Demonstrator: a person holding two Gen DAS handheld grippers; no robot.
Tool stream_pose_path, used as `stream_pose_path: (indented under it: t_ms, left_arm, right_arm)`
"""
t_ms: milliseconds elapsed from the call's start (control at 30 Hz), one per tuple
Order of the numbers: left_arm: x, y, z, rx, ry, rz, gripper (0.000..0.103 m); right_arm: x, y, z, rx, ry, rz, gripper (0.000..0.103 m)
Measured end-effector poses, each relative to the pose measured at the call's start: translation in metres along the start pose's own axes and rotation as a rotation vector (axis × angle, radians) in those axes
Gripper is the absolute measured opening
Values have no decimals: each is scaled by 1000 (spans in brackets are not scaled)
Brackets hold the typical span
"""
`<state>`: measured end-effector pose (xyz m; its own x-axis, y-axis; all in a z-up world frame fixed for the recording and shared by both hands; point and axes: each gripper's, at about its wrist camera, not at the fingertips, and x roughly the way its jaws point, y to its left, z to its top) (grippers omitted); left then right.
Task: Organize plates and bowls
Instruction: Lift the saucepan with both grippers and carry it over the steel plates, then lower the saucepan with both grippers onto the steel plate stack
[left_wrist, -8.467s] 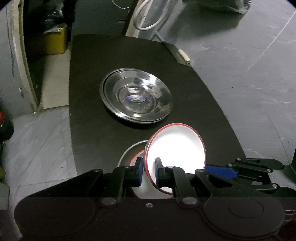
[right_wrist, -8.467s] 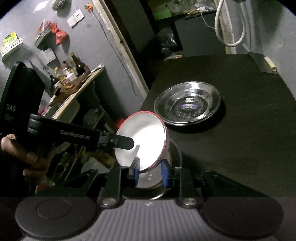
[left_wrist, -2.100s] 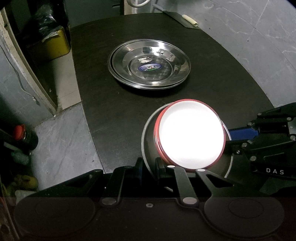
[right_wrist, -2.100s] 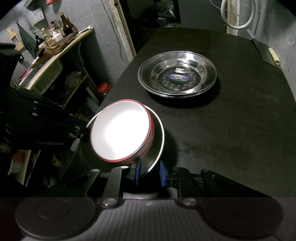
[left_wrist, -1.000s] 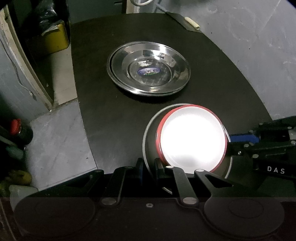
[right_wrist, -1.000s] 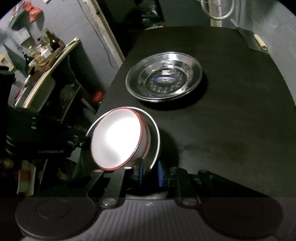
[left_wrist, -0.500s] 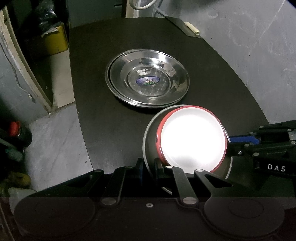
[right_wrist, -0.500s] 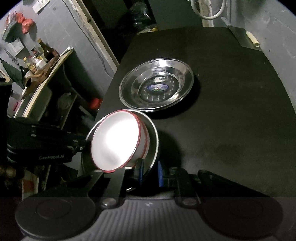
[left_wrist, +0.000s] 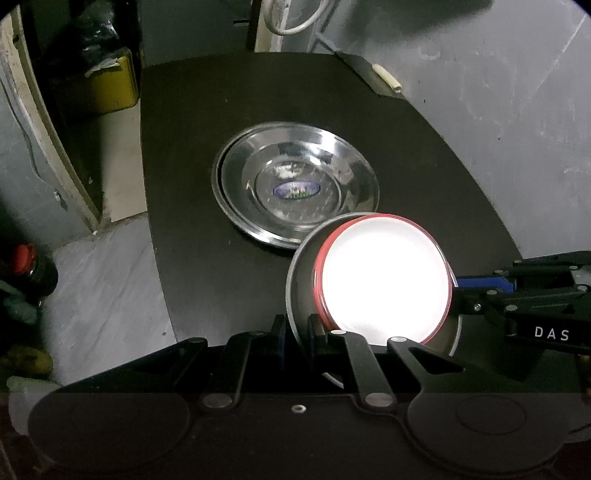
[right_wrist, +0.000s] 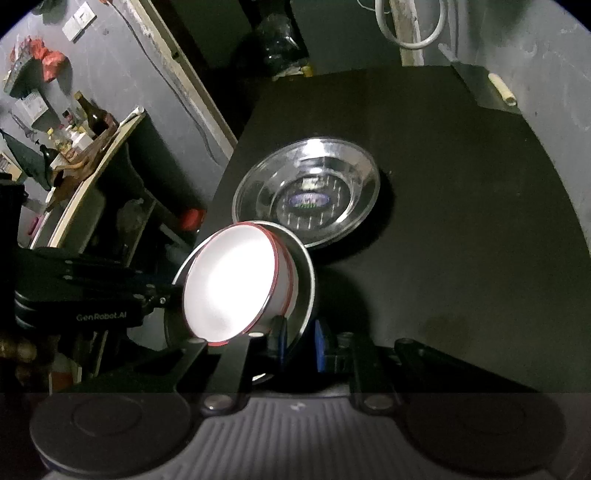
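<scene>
We hold a steel plate (left_wrist: 299, 280) between us, each hand-held gripper clenched on its rim: the left hand-held gripper (left_wrist: 297, 334) pinches the near-left edge, the right hand-held gripper (right_wrist: 299, 345) the opposite edge. On the plate sit the red-rimmed white bowls (left_wrist: 384, 273), stacked and tilted with it. The load hangs above the black tabletop (left_wrist: 192, 229), and the stack of steel plates (left_wrist: 295, 192) lies straight ahead of both grippers, just beyond the carried rim, which overlaps it in both views. Neither hand looks nearer, so we judge that the load should travel forward, level out, then come down centred
</scene>
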<state>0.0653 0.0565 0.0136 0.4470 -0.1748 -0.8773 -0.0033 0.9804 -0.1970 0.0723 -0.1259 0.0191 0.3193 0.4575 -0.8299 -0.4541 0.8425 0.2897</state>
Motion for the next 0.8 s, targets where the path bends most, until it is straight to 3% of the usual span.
stream_pose_path:
  t_ms: [800]
  left_arm:
    - [8,22,54,-42,-84,-33,10]
  right_arm:
    - [5,-8,56,-54,-52,-4,18]
